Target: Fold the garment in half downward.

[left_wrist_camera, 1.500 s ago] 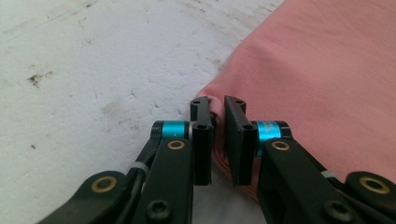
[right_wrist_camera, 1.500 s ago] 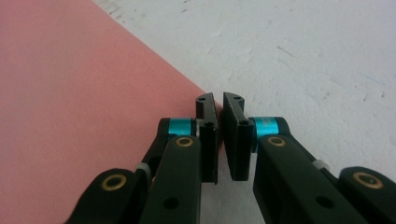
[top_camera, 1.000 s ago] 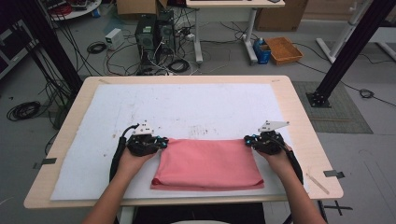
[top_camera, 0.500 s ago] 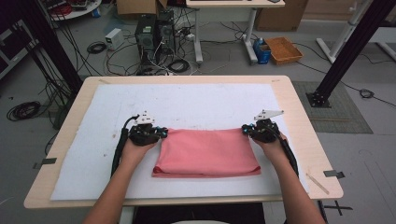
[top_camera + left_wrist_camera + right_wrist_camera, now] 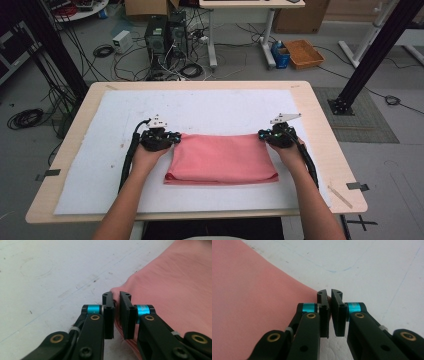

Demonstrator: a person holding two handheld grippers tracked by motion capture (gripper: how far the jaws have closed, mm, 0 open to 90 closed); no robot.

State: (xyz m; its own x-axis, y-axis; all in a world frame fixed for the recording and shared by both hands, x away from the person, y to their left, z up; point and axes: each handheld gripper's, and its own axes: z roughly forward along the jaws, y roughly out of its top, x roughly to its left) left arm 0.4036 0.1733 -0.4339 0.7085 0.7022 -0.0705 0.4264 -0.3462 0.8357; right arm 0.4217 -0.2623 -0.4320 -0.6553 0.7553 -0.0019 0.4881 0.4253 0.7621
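High view: two claws, left claw (image 5: 172, 137) and right claw (image 5: 264, 135), each clamp one pink cloth (image 5: 222, 159).

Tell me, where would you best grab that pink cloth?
By its two far corners, coming in from each side. The pink cloth lies flat and folded, and each hand-held gripper, left and right, already pinches a corner edge there.

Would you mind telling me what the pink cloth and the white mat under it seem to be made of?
The pink cloth looks like soft, matte woven fabric: it lies in folded layers with rounded edges, bunching between the left gripper jaws. The white mat looks like matte foam or felt sheet, scuffed and pen-marked; a crumbly edge by the right gripper suggests foam.
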